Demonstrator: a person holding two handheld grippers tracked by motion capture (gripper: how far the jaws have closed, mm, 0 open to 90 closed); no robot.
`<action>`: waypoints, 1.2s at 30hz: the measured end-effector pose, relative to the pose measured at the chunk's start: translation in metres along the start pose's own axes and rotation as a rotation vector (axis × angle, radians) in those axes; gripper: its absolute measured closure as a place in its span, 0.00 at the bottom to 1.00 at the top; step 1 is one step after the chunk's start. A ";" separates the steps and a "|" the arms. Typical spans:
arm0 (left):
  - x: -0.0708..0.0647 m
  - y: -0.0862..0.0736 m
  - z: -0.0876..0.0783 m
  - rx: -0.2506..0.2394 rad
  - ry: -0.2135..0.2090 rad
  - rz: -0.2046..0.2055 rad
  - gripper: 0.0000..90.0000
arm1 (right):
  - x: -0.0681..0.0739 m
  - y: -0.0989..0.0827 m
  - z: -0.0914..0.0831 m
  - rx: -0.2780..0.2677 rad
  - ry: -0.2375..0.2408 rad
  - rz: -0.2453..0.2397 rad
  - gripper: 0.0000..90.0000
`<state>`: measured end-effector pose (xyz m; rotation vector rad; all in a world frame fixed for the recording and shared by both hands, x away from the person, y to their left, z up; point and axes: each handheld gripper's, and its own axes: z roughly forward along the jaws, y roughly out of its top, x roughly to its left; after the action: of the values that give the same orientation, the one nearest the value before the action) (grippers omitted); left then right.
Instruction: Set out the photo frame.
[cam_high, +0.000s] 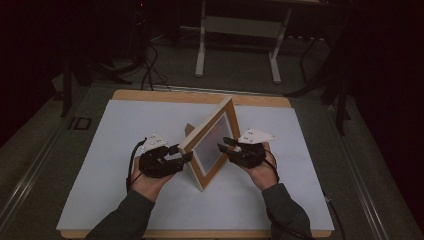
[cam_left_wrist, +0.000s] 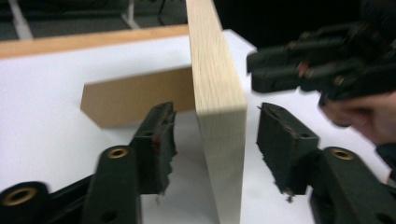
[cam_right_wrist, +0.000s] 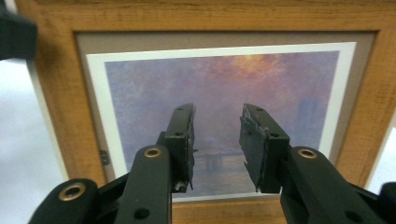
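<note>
A wooden picture frame (cam_high: 210, 142) stands upright on the white mat, propped by a brown back stand (cam_left_wrist: 135, 100). It holds a purple and orange sunset print (cam_right_wrist: 219, 84). My left gripper (cam_high: 181, 153) is at the frame's near end. Its jaws straddle the pale wooden edge (cam_left_wrist: 219, 140), and a gap shows on each side between pad and wood. My right gripper (cam_high: 224, 144) faces the glass front, open, with nothing between its fingers (cam_right_wrist: 182, 140). From the left gripper view, the right gripper (cam_left_wrist: 252, 72) hovers just past the frame's front face.
The white mat (cam_high: 125, 175) covers a wooden tabletop (cam_high: 200, 96) whose edge shows at the back. Beyond the table stand the white legs of another table (cam_high: 200, 50), with cables (cam_high: 150, 70) on the dark floor.
</note>
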<state>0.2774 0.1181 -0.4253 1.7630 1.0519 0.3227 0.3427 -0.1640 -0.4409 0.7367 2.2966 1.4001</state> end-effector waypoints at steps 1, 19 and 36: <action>-0.001 -0.002 0.002 0.005 0.003 -0.002 0.59 | -0.001 0.000 0.000 0.002 -0.002 0.003 0.71; 0.015 0.004 0.000 0.054 -0.062 0.045 0.78 | -0.029 -0.005 -0.008 0.022 -0.067 0.031 0.67; 0.068 0.015 -0.007 0.097 -0.240 0.132 0.78 | -0.055 -0.003 0.000 0.045 -0.126 0.058 0.64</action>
<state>0.3203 0.1739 -0.4266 1.9092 0.7936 0.1378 0.3861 -0.1973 -0.4418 0.8855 2.2319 1.2913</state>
